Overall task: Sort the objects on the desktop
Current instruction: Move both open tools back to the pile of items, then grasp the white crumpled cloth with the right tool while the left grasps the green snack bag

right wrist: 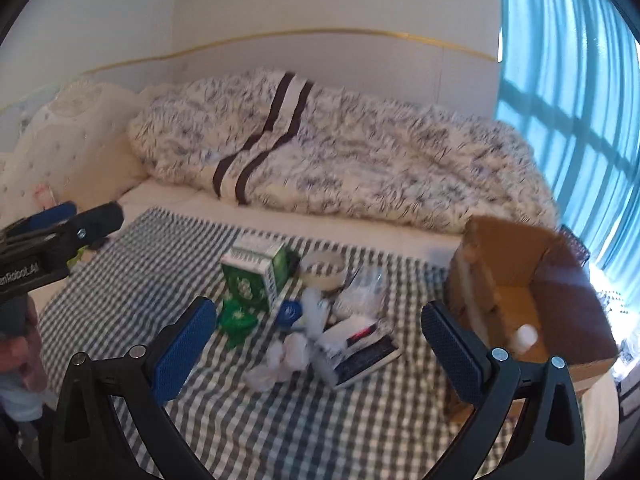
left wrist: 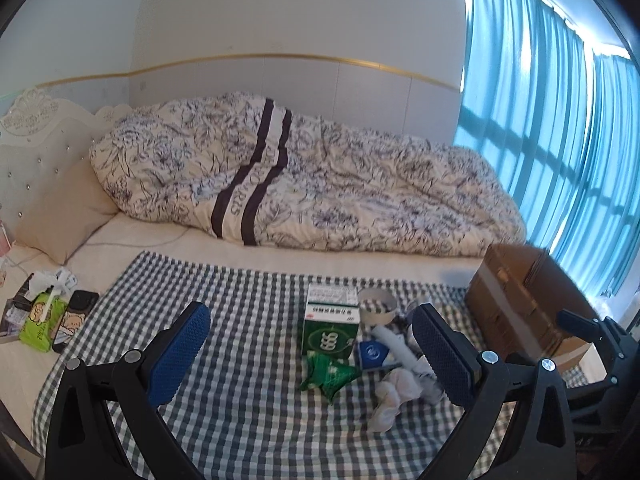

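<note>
On checked cloth [left wrist: 240, 360]: clutter pile beside cardboard box [right wrist: 532, 292], both grippers spread wide, empty.
Take upright green carton [left wrist: 330, 326] first, squeeze flat sides, drop into box.

a bed [left wrist: 168, 240] holds everything. a checked cloth [left wrist: 240, 360] is spread on it. on the cloth sit a green box [left wrist: 330, 324], a tape ring [left wrist: 376, 304], white crumpled paper [left wrist: 394, 396] and a brown cardboard box [right wrist: 532, 292]. a flowery quilt [left wrist: 320, 184] lies behind.

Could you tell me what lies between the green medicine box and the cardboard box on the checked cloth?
In the left wrist view, a tape roll sits between the green medicine box and the cardboard box, with a little bare checked cloth beyond it.
</note>
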Available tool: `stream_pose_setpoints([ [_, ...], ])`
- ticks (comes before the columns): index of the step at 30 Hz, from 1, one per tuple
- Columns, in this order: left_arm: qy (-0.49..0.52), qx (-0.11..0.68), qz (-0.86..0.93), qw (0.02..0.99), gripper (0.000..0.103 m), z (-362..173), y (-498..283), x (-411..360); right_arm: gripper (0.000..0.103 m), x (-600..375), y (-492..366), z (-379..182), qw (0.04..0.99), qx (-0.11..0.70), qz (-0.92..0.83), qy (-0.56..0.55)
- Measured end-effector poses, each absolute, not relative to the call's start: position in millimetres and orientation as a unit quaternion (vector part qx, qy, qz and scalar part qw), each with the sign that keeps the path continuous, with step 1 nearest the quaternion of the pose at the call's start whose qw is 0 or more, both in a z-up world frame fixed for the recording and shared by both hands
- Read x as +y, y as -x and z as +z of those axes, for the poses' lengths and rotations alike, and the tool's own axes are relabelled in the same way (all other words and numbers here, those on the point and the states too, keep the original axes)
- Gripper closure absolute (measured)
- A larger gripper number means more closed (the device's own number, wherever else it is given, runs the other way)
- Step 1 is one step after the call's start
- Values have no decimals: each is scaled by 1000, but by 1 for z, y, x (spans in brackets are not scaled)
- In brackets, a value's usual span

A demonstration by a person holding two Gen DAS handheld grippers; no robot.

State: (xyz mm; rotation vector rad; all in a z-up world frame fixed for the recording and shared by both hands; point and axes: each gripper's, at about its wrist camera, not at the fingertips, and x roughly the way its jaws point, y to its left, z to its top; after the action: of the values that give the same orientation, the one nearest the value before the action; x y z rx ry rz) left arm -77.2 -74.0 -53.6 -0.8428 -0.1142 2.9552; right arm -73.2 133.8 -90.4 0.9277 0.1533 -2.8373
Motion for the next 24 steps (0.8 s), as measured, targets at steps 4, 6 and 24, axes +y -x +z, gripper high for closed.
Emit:
stream_pose_setpoints([
  [4, 293, -36, 955, 32, 0, -76, 91, -78, 0, 128, 82, -113, 85, 43, -939, -331],
  [6, 303, -35, 952, 34, 0, -87, 97, -79, 0, 129, 88, -124, 90, 26, -933, -346],
  [24, 399, -11, 913, 79, 0, -190, 155, -61, 2, 111, 124, -211, 122, 34, -899, -419],
])
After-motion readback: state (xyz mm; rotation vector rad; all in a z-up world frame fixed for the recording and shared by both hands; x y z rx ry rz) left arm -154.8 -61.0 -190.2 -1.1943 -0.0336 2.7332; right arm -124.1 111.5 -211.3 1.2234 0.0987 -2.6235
